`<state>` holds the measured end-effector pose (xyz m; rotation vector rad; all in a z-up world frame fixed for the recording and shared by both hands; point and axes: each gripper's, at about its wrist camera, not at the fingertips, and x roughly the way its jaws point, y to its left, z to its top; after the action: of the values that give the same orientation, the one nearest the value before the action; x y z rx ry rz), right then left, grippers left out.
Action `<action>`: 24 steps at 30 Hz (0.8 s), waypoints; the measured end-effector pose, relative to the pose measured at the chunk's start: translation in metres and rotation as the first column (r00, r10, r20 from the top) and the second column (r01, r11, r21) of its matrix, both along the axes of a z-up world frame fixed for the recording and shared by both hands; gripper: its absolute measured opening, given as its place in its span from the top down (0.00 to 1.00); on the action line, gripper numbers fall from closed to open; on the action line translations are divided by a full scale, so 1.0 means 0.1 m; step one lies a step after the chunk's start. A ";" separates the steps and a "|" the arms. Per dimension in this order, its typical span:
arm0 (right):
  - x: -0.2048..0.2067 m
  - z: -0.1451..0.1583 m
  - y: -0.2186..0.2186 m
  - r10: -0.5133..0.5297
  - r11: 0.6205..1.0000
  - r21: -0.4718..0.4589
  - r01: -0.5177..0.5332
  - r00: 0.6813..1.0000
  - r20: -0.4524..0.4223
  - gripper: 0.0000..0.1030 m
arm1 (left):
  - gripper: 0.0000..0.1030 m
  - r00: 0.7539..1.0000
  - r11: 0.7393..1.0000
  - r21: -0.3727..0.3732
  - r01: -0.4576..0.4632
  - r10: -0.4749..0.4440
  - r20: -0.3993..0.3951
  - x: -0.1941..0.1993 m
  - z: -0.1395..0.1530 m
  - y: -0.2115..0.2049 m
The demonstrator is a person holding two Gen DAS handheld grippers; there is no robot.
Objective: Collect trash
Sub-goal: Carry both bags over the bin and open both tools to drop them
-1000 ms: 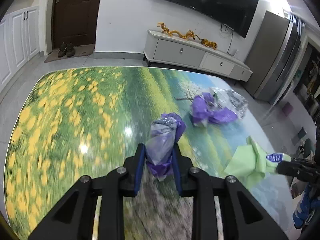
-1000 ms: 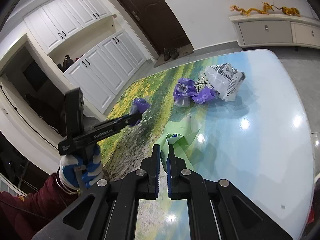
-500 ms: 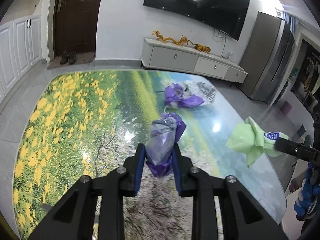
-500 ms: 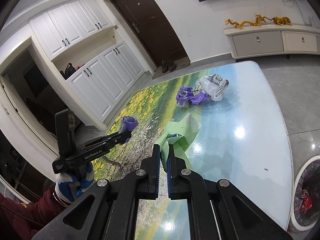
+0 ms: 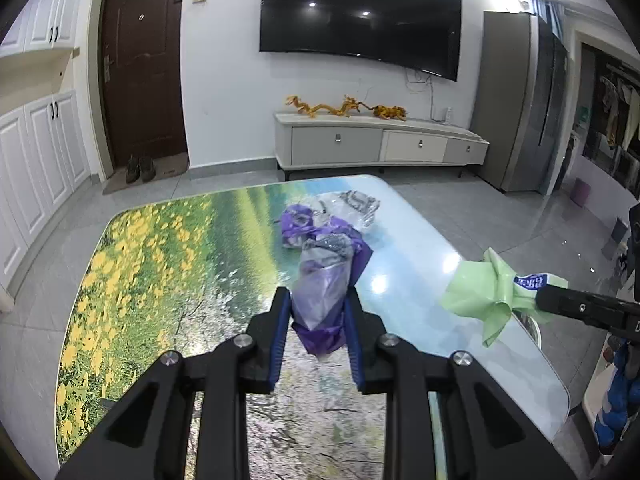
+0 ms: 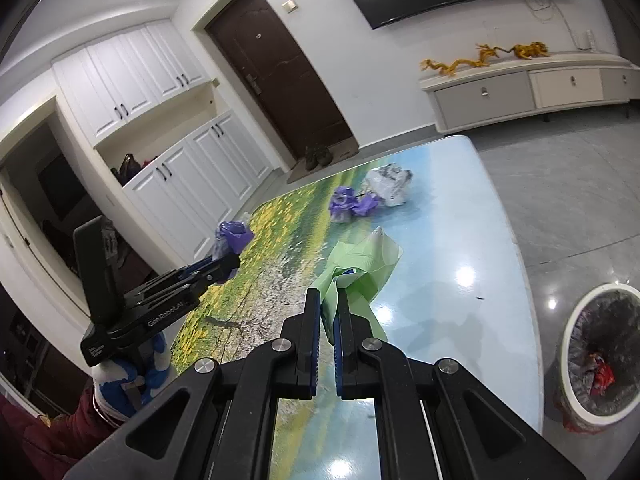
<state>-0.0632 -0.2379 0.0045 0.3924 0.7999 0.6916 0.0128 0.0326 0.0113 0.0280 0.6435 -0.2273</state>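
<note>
My left gripper (image 5: pixel 317 307) is shut on a crumpled purple plastic bag (image 5: pixel 326 280) and holds it above the table (image 5: pixel 168 264). It also shows in the right wrist view (image 6: pixel 232 236). My right gripper (image 6: pixel 329 300) is shut on a light green plastic bag (image 6: pixel 360 264), also lifted off the table; the bag shows at the right of the left wrist view (image 5: pixel 484 292). Another purple bag (image 6: pixel 352 204) and a clear printed wrapper (image 6: pixel 390 182) lie at the table's far end.
A white trash bin (image 6: pixel 600 352) with a dark liner and some trash inside stands on the floor right of the table. A TV cabinet (image 5: pixel 376 146) stands against the far wall. White cupboards (image 6: pixel 192 168) line the left wall.
Both grippers have risen and pulled back from the table with their bags. The trash bin has come into the right wrist view.
</note>
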 end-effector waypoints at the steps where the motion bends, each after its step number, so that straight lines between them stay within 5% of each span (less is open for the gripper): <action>1: -0.02 0.00 -0.05 -0.010 1.000 0.003 0.010 1.000 0.000 0.94 | 0.76 1.000 1.000 0.005 0.004 -0.004 0.007 -0.02 0.02 -0.04; 24: -0.28 0.04 -0.92 -0.147 0.986 0.085 0.143 0.988 0.049 0.94 | 0.76 0.995 0.992 0.105 0.067 -0.074 0.069 -0.24 0.29 -0.71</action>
<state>-0.0914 -0.3297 0.0087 0.4985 0.6856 0.5975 -0.0109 -0.0389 0.0404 0.1571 0.5814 -0.2601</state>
